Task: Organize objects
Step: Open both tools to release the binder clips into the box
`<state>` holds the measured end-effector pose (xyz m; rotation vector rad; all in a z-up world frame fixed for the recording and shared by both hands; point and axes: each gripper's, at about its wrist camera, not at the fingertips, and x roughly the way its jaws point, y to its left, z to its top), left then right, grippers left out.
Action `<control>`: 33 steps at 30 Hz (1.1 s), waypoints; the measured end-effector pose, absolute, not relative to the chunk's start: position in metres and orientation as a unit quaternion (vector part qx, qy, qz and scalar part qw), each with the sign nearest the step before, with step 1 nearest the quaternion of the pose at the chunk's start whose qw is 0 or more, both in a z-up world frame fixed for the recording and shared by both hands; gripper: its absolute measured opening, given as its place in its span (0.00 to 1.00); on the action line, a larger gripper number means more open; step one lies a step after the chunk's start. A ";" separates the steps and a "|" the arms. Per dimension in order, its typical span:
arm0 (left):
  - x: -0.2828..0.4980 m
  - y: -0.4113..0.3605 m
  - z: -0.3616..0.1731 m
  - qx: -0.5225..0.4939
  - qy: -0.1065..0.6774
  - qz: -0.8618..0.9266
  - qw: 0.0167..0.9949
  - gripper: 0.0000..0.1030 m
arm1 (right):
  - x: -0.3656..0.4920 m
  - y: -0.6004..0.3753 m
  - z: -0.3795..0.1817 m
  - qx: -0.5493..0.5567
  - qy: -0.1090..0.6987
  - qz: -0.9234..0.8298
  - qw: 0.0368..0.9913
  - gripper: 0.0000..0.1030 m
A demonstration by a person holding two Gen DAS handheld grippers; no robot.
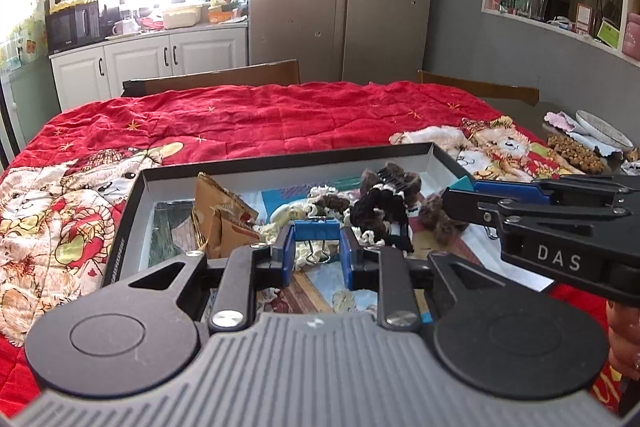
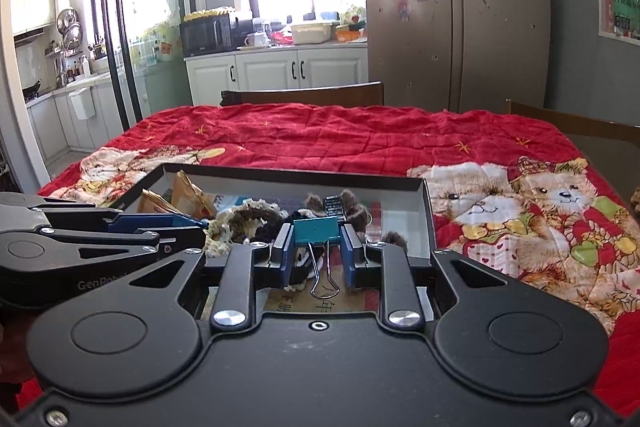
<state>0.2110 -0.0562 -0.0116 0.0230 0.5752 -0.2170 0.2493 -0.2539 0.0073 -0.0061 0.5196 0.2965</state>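
Note:
A shallow black box lies on the red quilt, with hair scrunchies, a dark claw clip, a brown paper packet and printed cards inside. My left gripper is shut on a blue binder clip just above the box contents. My right gripper is shut on a teal binder clip, whose wire handles hang toward the camera. In the left wrist view the right gripper reaches in from the right with the teal clip at its tip. In the right wrist view the left gripper comes in from the left.
The red quilt with teddy-bear prints covers the table. At the far right sit a plate and a dish of brown snacks. Wooden chair backs stand behind the table. A hand shows at the right edge.

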 end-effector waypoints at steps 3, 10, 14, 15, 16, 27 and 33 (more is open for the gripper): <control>0.213 -0.058 -0.015 0.015 0.287 -0.108 0.952 0.26 | 0.252 -0.254 0.003 -0.002 0.263 0.145 0.954 0.23; 0.218 -0.060 -0.023 0.021 0.299 -0.107 0.948 0.26 | 0.258 -0.255 -0.005 -0.003 0.276 0.147 0.950 0.23; 0.220 -0.062 -0.026 0.024 0.302 -0.106 0.947 0.26 | 0.262 -0.256 -0.010 -0.004 0.285 0.145 0.948 0.23; 0.220 -0.062 -0.027 0.024 0.303 -0.106 0.947 0.26 | 0.263 -0.255 -0.011 -0.003 0.287 0.145 0.947 0.23; 0.221 -0.062 -0.028 0.026 0.305 -0.106 0.946 0.26 | 0.264 -0.256 -0.013 -0.003 0.290 0.144 0.946 0.23; 0.225 -0.064 -0.036 0.035 0.316 -0.106 0.942 0.26 | 0.271 -0.254 -0.024 -0.007 0.312 0.144 0.939 0.23; 0.227 -0.067 -0.040 0.042 0.319 -0.104 0.941 0.26 | 0.274 -0.253 -0.028 -0.009 0.321 0.145 0.936 0.23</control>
